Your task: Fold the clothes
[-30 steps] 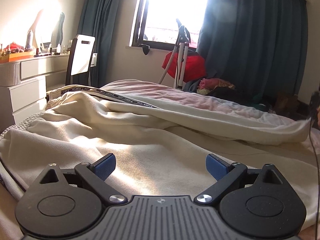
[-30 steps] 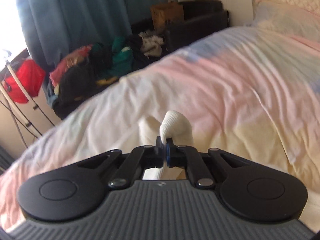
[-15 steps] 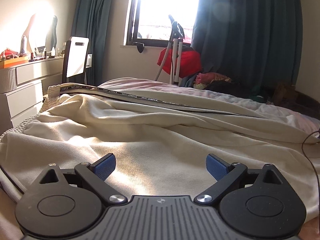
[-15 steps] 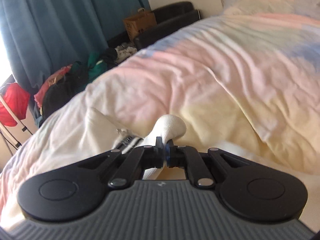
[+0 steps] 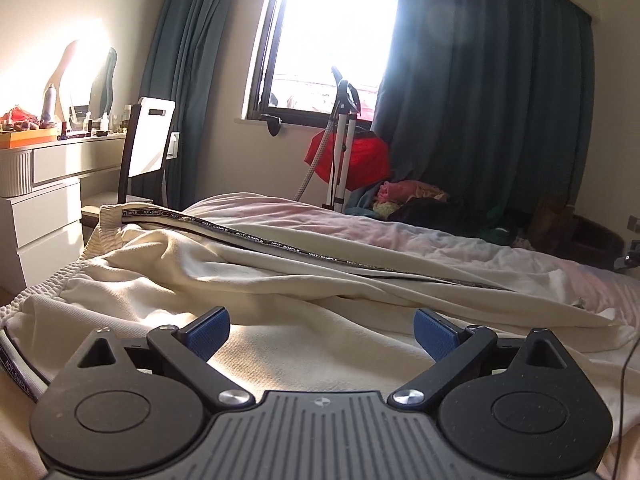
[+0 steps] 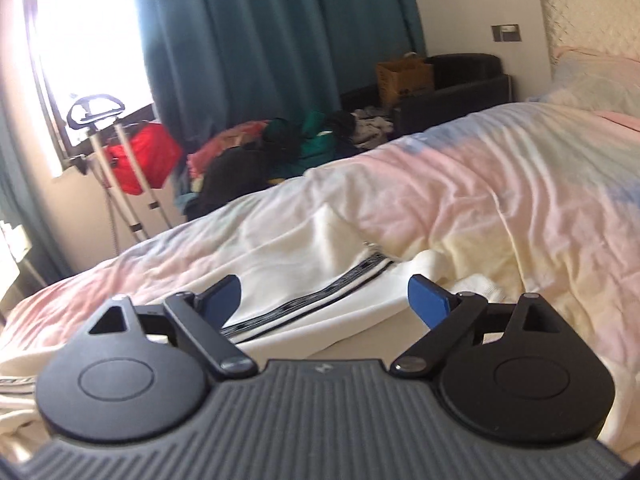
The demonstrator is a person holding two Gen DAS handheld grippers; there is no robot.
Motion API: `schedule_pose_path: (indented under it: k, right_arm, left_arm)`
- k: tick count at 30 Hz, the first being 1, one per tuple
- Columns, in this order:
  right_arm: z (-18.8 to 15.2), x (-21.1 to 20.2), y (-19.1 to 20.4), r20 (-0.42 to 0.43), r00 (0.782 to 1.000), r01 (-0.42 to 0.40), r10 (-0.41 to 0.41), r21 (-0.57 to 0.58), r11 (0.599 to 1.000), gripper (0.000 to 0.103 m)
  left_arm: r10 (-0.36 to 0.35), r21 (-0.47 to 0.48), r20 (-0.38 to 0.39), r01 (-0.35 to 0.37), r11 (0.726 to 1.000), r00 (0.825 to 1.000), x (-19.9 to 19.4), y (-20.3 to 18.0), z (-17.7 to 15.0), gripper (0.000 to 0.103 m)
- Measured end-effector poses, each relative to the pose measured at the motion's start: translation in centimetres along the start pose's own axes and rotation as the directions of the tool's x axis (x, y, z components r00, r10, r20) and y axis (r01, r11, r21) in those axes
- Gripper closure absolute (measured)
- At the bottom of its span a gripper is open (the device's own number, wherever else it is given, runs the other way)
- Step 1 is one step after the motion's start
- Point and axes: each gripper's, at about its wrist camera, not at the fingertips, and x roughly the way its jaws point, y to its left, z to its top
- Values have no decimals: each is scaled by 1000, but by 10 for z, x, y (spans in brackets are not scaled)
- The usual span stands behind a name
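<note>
Cream trousers [image 5: 256, 276] with a black lettered side stripe [image 5: 280, 246] lie spread across the bed, waistband at the left. My left gripper [image 5: 322, 330] hovers open just above the near cloth, nothing between its blue pads. In the right wrist view the trouser leg end [image 6: 320, 280] lies flat on the pastel duvet [image 6: 500, 184] with its striped hem and a bunched cuff [image 6: 434, 262]. My right gripper [image 6: 324, 296] is over that leg end, its jaws opening wide; the cloth lies under them and the pads do not press on it.
A white dresser [image 5: 44, 184] and a chair [image 5: 150, 148] stand left of the bed. Past the far edge are a garment steamer stand [image 5: 340, 140], a red bag [image 5: 356, 164], a heap of clothes [image 6: 280, 148], a dark armchair with a box [image 6: 404, 78], and teal curtains.
My right gripper, shut on the white cuff before, has opened and let it drop onto the duvet while swinging sideways. The left gripper rose a little and stayed open.
</note>
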Motion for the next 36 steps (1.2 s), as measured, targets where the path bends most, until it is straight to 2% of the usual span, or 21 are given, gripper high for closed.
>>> schedule_pose_path:
  k: [5,8,11,14,16,19,21,24,27,28,31,34,36]
  right_arm:
    - [-36,-89,61,-9,992,-123,123,-188,975,11]
    - [-58,-126,80,-2,981,-192,196,-227,955,11]
    - [-80,-147,80,-18,959,-279,283,-236,931,11]
    - [-96,-152,84,-22,980,-194,200,-351,916,11]
    - [-97,-150,80,-17,988,-151,156,-382,912,11]
    - [-89,-144,64,-24,992,-123,121,-296,947,11]
    - [-88,-140,53,-35,993,-117,112,-239,964,11]
    - [-94,-135,52,-37,998,-50,42,-277,960,11]
    - [-101,-134,58,-24,1000,-11,2,-345,939,11]
    - [-101,-133,59,-25,1000,-10,2,-353,936,11]
    - [-104,-129,61,-28,1000,-10,0,-375,927,11]
    - [-106,-125,63,-28,999,8,-21,-399,917,11]
    - [-106,-122,62,-32,999,17,-32,-399,917,11]
  left_arm:
    - [3,35,10,-4,999,1000,-23,-4,0,3]
    - [-8,39,19,8,999,1000,-40,-5,0,3]
    - [-5,48,18,4,999,1000,-58,-3,-2,3]
    - [6,88,7,-7,996,1000,-76,3,-5,3]
    - [7,85,-24,-5,996,1000,-83,10,-3,3]
    - [15,9,-94,-15,1000,995,-85,31,5,3]
    - [48,-42,-145,-55,998,988,-81,47,12,3]
    - [131,-126,-252,-167,978,959,-66,84,21,3]
    - [176,-197,-337,-253,947,925,-48,125,22,3]
    - [184,-215,-349,-270,939,919,-40,138,21,3]
    - [261,-195,-377,-351,916,889,-18,168,21,3]
    - [318,-151,-348,-388,909,882,-4,183,19,3]
    - [314,-164,-355,-389,907,881,2,191,11,3]
